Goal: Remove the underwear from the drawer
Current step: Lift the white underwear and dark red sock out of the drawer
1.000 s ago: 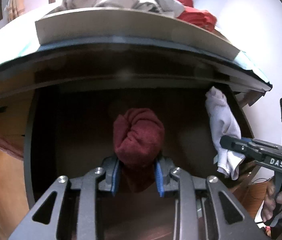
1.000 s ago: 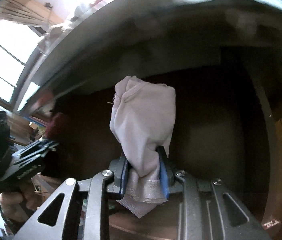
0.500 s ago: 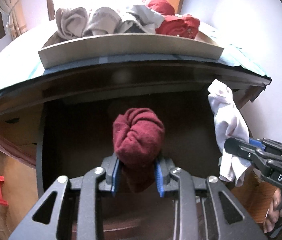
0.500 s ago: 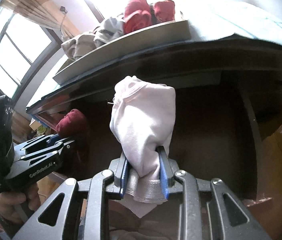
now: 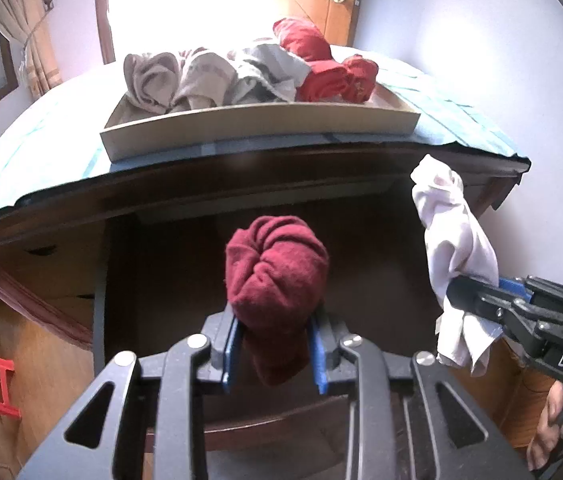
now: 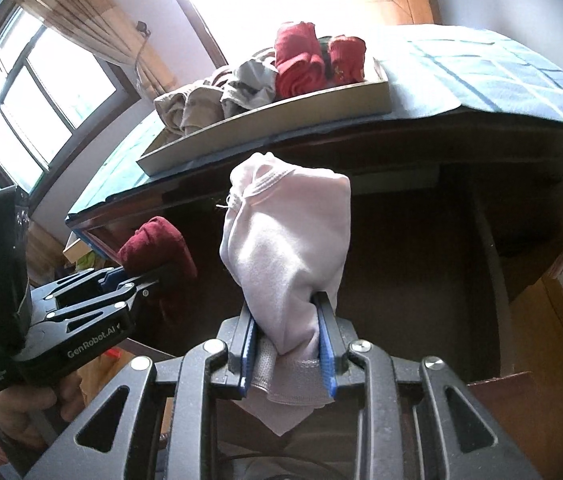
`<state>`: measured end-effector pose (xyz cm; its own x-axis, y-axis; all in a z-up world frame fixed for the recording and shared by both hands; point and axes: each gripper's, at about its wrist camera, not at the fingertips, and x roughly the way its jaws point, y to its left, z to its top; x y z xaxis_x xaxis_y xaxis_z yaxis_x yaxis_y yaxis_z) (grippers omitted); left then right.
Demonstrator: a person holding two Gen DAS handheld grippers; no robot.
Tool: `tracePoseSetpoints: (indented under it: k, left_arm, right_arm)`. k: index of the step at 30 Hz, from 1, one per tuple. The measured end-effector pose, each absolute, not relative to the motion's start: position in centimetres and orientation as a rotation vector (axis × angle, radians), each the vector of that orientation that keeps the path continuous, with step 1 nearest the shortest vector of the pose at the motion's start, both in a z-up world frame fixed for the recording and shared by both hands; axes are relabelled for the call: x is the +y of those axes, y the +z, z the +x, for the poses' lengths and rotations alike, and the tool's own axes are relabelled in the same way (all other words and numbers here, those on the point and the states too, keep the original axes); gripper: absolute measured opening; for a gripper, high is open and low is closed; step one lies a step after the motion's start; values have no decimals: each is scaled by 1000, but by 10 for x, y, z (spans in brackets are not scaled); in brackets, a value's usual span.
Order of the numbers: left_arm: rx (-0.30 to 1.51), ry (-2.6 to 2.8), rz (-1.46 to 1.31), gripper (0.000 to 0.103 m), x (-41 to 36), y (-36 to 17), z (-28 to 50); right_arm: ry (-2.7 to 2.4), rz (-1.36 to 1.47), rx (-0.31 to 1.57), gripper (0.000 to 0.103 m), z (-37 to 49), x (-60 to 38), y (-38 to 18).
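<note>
Left gripper (image 5: 275, 354): I hold it clamped on a maroon underwear roll (image 5: 277, 276), blue pads biting the lower third. Roll stands upright from the jaws, long axis running away along the fingers, bunched end toward the desk edge.

Right gripper (image 6: 287, 350): clamped on a pale pink underwear piece (image 6: 287, 240), waistband end hanging below the pads, bulk pointing up and forward. Long axis again along the fingers, leaning slightly left.

Location of both items: lifted clear above the open drawer (image 5: 369, 248), dark cavity behind them, neither touching it. I cannot tell whether more pieces lie in the drawer; its floor is too dark.

Beyond: tray (image 5: 257, 126) on the desktop over a blue cloth (image 5: 41, 152), already carrying folded beige, grey and red pieces (image 5: 249, 74), packed along its length.

Risks, as I judge them:
- Pink piece is loose; its hanging tail could snag the desk lip on the way up.
- Maroon roll is gripped low, so it may tip or unroll if I swing fast.
- Grippers sit near each other; converging on the crowded tray could knock them together or push stacked pieces off.
</note>
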<state>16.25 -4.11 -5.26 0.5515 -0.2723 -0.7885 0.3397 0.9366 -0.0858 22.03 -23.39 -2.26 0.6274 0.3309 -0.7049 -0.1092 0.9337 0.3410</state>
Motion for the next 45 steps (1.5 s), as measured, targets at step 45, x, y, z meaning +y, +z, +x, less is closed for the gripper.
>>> tracePoseSetpoints:
  k: [45]
  left_arm:
    - [785, -397, 81, 28, -50, -6, 131]
  right_arm:
    - [281, 263, 698, 29, 175, -240, 31]
